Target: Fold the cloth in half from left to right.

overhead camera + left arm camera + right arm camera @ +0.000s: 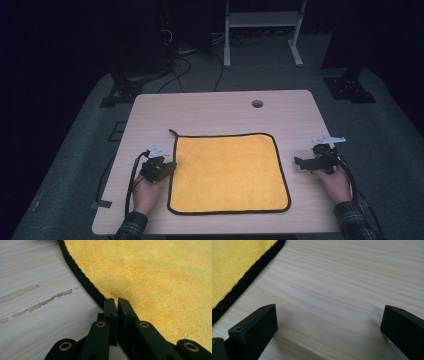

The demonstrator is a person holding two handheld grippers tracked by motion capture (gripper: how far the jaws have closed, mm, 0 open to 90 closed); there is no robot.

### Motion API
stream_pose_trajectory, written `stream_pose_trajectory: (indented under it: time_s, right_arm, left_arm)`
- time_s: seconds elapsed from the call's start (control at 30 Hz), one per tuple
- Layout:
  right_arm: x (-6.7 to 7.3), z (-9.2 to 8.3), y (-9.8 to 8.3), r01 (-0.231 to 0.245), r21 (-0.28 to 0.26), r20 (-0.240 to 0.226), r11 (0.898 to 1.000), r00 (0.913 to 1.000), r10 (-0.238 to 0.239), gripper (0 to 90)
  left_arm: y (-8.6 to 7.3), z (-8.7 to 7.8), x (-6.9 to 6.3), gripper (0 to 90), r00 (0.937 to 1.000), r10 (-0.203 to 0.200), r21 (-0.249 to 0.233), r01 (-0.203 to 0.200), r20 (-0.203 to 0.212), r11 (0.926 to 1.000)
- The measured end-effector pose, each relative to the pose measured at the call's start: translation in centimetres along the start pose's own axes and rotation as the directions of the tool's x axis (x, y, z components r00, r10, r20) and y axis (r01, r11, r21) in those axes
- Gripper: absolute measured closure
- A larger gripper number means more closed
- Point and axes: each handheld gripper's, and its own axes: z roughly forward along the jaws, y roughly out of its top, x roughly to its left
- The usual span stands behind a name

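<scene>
Left gripper view: cloth [155,277] cut off.

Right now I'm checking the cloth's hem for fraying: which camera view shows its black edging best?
The left gripper view: the black edging runs close up, stitching texture visible, beside the nearly closed left gripper. The right gripper view catches a short stretch at its corner. The high view shows the whole border, too small for detail.

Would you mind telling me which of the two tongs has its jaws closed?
The left tongs: jaws together at the yellow cloth's black-trimmed left edge. The right tongs stand wide open over bare table.
</scene>
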Motion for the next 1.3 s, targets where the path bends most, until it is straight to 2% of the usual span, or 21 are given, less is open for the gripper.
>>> stream_pose_trajectory:
  time_s: [0.1,0.2,0.33,0.43,0.57,0.7,0.9,1.0,1.2,1.3]
  right_arm:
    - [0.0,0.0,0.0,0.002,0.000,-0.002,1.000,1.0000,-0.002,0.0]
    - [0.0,0.0,0.0,0.004,0.000,-0.003,1.000,1.0000,-0.004,0.0]
    - [0.0,0.0,0.0,0.004,0.000,-0.003,1.000,1.0000,-0.004,0.0]
    - [0.0,0.0,0.0,0.004,0.000,-0.003,1.000,1.0000,-0.004,0.0]
    - [0.0,0.0,0.0,0.003,0.001,-0.003,1.000,1.0000,-0.003,0.0]
    - [0.0,0.0,0.0,0.003,0.001,-0.003,1.000,1.0000,-0.003,0.0]
    - [0.0,0.0,0.0,0.003,0.000,-0.002,1.000,1.0000,-0.003,0.0]
    - [0.1,0.1,0.1,-0.003,0.000,0.000,1.000,1.0000,0.003,0.0]
    - [0.2,0.1,0.1,-0.008,0.001,0.003,1.000,1.0000,0.008,0.0]
    - [0.2,0.1,0.1,-0.008,0.000,0.003,1.000,1.0000,0.008,0.0]
  left_arm:
    - [0.0,-0.1,0.2,85.5,0.9981,-0.023,-0.044,0.025,0.058,0.9987]
    - [0.3,-0.4,0.0,85.4,0.9966,-0.019,-0.072,0.024,0.080,0.9971]
    - [0.7,-0.9,-0.1,85.4,0.9903,-0.033,-0.126,0.050,0.135,0.9907]
    - [1.0,-0.9,-0.4,85.4,0.9817,-0.038,-0.156,0.068,0.187,0.9854]
    - [1.5,-0.5,-0.8,85.4,0.9734,-0.031,-0.168,0.070,0.227,0.9832]
    - [2.2,-0.1,-1.1,85.5,0.9620,-0.043,-0.194,0.098,0.270,0.9761]
    - [3.3,0.5,-1.7,85.4,0.9541,-0.027,-0.211,0.094,0.298,0.9730]
    - [3.8,0.9,-2.2,85.4,0.9497,-0.017,-0.209,0.086,0.313,0.9741]
    - [4.8,1.7,-3.1,85.3,0.9456,0.008,-0.207,0.063,0.325,0.9762]
    - [5.4,1.9,-3.5,85.3,0.9430,0.020,-0.217,0.055,0.332,0.9747]
